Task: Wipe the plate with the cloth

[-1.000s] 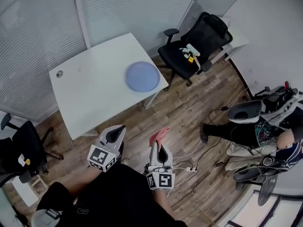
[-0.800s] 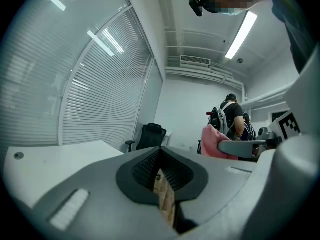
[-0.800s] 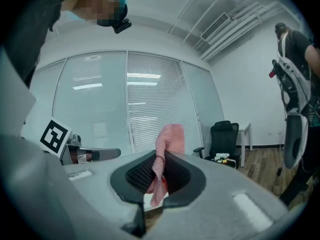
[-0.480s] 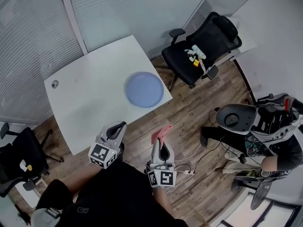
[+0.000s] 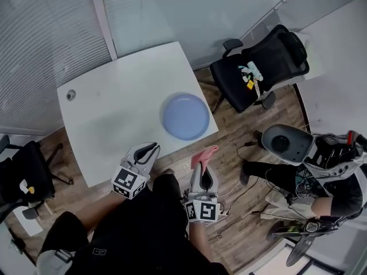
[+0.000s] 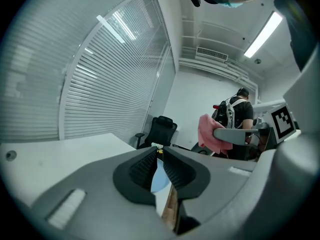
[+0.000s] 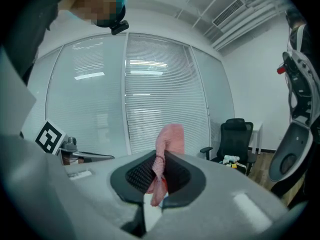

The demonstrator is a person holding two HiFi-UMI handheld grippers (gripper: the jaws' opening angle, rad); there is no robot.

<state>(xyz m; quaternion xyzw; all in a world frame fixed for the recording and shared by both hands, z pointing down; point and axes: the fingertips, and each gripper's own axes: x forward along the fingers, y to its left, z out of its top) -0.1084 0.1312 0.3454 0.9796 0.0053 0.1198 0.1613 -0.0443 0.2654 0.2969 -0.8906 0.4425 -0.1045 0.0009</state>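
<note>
Soft cloth (image 5: 204,155), smooth matt plate (image 5: 185,116), wood floor (image 5: 230,152)

Rectangular white table (image 5: 109,125): the round pale-blue plate (image 5: 185,116) lies on it close to the right edge, nearer the near right corner than the far one. A small round metal fitting (image 5: 70,95) sits by the far left corner. A black mesh office chair (image 5: 269,56) stands beyond the right edge, apart from the table. A second black chair (image 5: 23,179) stands off the left edge. The pink cloth (image 5: 205,154) sits between the jaws of the right gripper (image 5: 202,164), off the near right corner, over the wooden plank floor (image 5: 241,130) and apart from the plate.
</note>
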